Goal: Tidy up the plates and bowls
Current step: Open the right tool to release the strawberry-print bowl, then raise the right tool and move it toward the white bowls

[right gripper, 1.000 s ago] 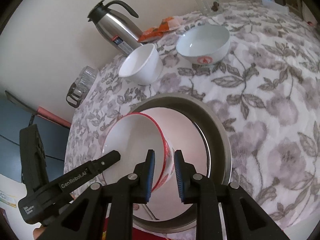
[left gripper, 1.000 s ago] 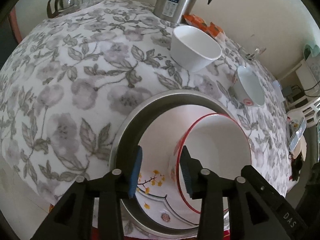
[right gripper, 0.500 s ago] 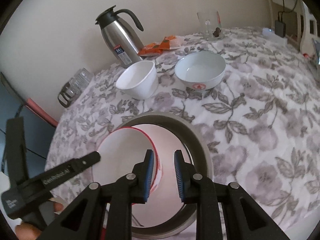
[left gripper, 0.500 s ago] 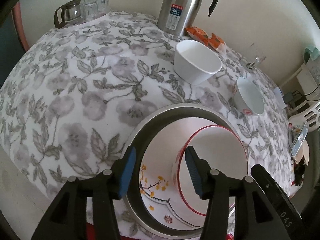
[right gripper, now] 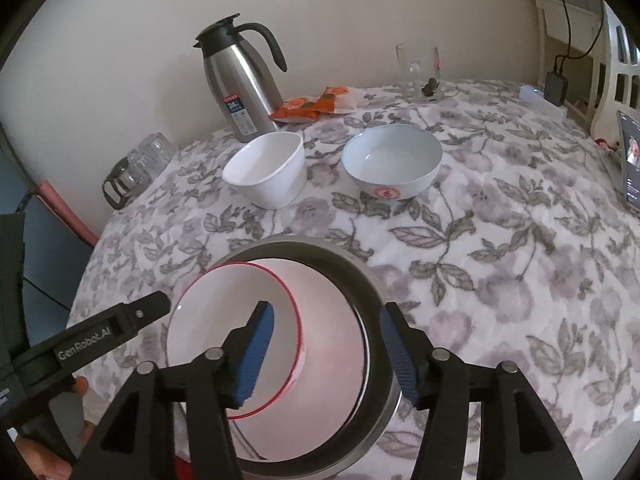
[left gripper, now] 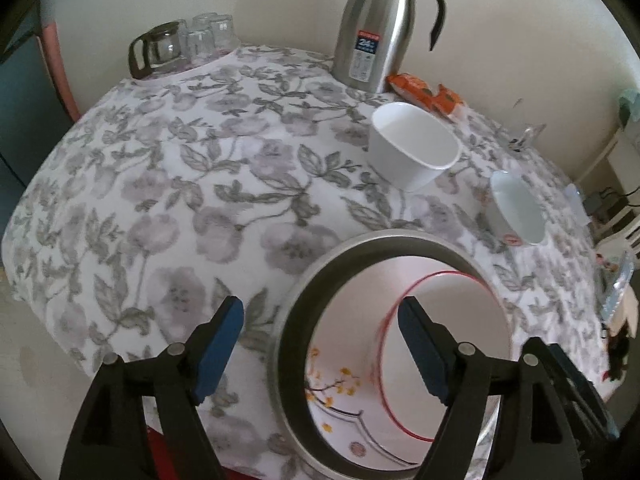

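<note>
A white bowl with a red rim (left gripper: 448,340) (right gripper: 216,320) sits inside a wide steel basin (left gripper: 304,292) (right gripper: 360,276), on a flower-painted plate (left gripper: 332,384). My left gripper (left gripper: 320,320) is opening; the basin's left rim and the bowl's left wall lie between its blue pads, untouched. My right gripper (right gripper: 326,320) is opening too. One of its pads hangs inside the bowl and the other over the basin's right rim, with the bowl wall free between them. A plain white bowl (right gripper: 268,168) and a pale blue bowl (right gripper: 392,160) stand farther back on the floral cloth.
A steel thermos jug (left gripper: 372,28), orange snack packets (right gripper: 316,106) and a glass (right gripper: 418,72) stand near the wall. A glass pot with tumblers (left gripper: 180,44) is at the back left. A phone (right gripper: 630,160) leans at the right edge. A hand (right gripper: 80,384) holds the left gripper.
Both grippers have let go of the red-rimmed bowl's rim and spread their jaws wide. Both views have tipped upward, showing more of the wall and the far table.
</note>
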`<state>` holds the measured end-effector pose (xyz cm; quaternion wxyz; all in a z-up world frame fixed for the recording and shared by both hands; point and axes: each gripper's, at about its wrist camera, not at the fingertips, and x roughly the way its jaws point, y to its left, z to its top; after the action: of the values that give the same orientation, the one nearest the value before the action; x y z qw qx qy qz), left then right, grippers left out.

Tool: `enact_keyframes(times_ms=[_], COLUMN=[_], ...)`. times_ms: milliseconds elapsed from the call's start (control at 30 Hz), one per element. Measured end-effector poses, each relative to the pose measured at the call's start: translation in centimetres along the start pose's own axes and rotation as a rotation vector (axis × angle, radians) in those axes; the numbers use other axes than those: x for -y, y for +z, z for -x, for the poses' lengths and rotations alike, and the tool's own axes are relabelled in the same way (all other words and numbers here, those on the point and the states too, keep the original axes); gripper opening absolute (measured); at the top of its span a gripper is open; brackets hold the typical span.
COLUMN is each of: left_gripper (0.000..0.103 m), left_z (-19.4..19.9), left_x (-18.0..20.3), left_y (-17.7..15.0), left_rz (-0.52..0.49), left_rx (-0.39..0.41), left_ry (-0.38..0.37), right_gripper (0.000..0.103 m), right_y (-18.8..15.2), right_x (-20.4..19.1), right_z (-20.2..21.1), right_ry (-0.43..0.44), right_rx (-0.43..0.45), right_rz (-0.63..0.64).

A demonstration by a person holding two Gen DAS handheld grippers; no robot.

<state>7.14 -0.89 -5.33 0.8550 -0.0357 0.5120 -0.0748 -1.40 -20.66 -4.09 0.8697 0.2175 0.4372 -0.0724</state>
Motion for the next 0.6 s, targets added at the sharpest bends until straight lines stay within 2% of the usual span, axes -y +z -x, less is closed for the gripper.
enact_keyframes(times_ms=[133,167,400,600], left_gripper=[0.087,0.090,0.091,0.093], left_z=[-0.5,-0.5,0.1,0.6], left_x=[-0.6,-0.7,-1.1,-0.6], left_y=[0.0,0.0,0.2,0.4], left_rz=[0.003,0.004,-0.001,-0.023], left_rx=[0.004,0.011,0.087,0.140], left_ry=[0.087,0.096,0.132,0.139], right_gripper=[0.073,0.077,0.103,0.103], right_y=[0.0,0.0,0.0,0.2], right_x=[0.3,0.3,0.4,0.7], right_z=[-0.1,-0.1,-0.1,0.4], right_ry=[-0.006,-0.006,-0.012,-0.029], right_rx=[0.000,0.002,0.016,0.067], right_rz=[-0.007,-0.008,-0.011,-0.015])
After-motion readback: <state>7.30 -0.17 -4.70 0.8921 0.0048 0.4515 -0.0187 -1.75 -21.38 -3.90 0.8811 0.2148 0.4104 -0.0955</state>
